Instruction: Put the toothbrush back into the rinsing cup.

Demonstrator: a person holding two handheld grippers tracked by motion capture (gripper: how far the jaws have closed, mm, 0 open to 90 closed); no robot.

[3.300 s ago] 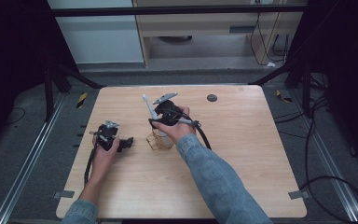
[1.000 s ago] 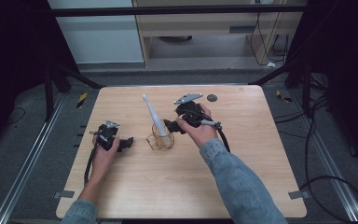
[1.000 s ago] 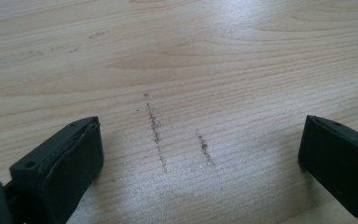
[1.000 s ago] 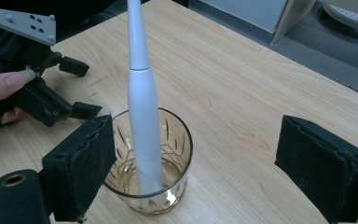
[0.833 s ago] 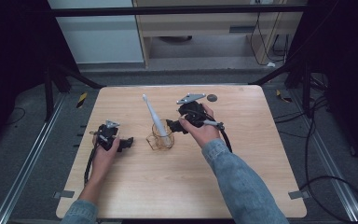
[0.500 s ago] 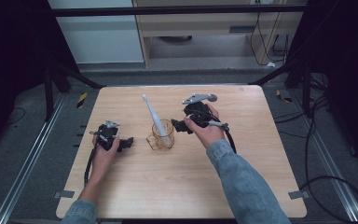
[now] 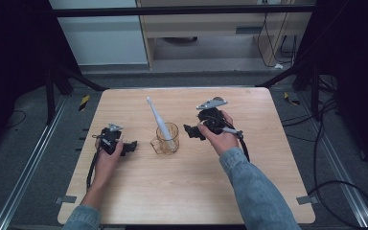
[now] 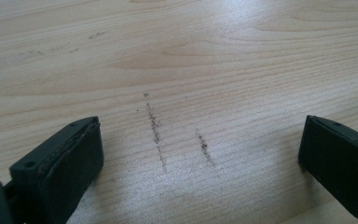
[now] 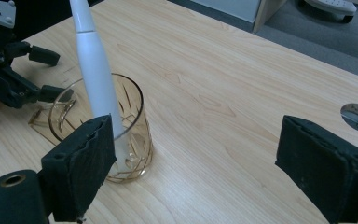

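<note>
One white toothbrush (image 7: pixel 159 122) leans in the amber glass mug (image 7: pixel 168 139) mid-desk (image 7: pixel 187 191); light, slick, best pinched at its handle. Right tool (image 7: pixel 193 132) and left tool (image 7: pixel 133 145) both gape, empty.

no legible text, label, brand, number or sign found in any view. the worktop (image 7: pixel 182 191) carries wood grain and a few dark scuff marks, none forming characters. the glass mug (image 7: pixel 166 139) and the white toothbrush (image 7: pixel 156 118) standing in it bear no readable print. a black-and-yellow striped strip (image 7: pixel 83 102) lies on the floor beside the worktop; it carries stripes, no lettering.
</note>
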